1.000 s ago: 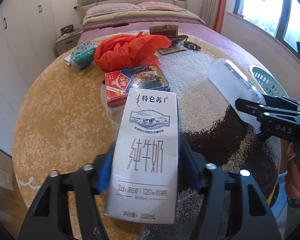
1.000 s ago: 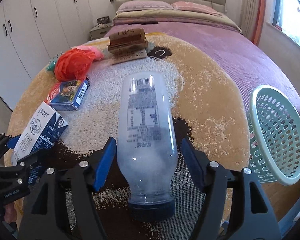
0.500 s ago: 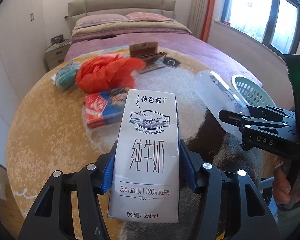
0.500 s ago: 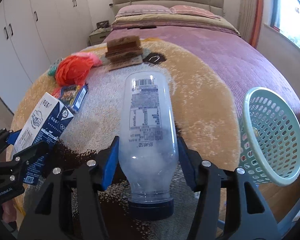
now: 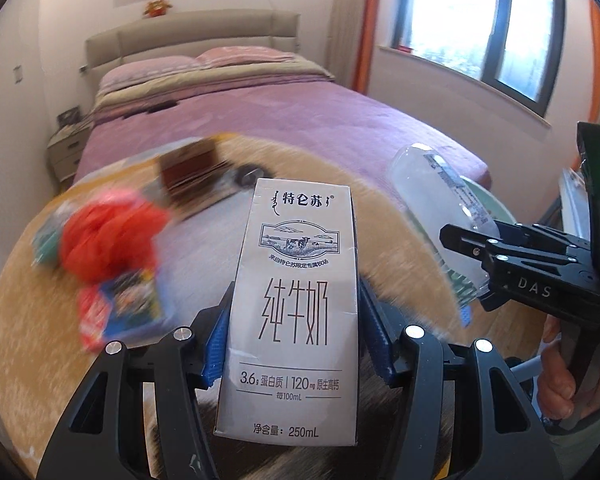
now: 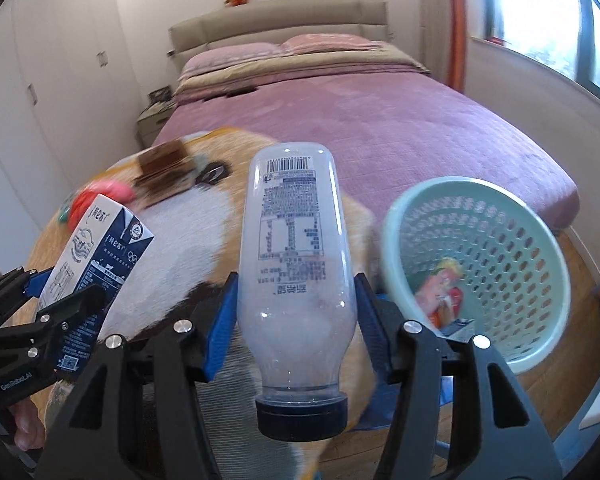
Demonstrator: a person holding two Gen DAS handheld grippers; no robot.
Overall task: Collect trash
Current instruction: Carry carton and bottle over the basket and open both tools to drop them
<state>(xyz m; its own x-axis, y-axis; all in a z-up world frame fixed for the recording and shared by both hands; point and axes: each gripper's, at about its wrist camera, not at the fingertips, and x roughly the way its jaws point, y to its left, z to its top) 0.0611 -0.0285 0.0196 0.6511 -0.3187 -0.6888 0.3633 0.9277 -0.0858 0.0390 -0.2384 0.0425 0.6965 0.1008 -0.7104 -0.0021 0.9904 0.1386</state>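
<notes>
Left gripper (image 5: 296, 344) clamps milk carton (image 5: 296, 304), right gripper (image 6: 296, 320) clamps bottle (image 6: 296, 264) — rug litter blurred.

My fingers (image 5: 216, 344): black, blue pads. Milk carton (image 5: 296, 308): pale grey front, dark print, navy side panel. Bottle (image 6: 296, 280): frosted clear, white label, black cap. Basket (image 6: 540, 344): mint green, perforated. Rug (image 5: 32, 320): tan, white, brown patches. Bag (image 5: 108, 240): orange-red. Bed (image 6: 380, 120): mauve.
</notes>
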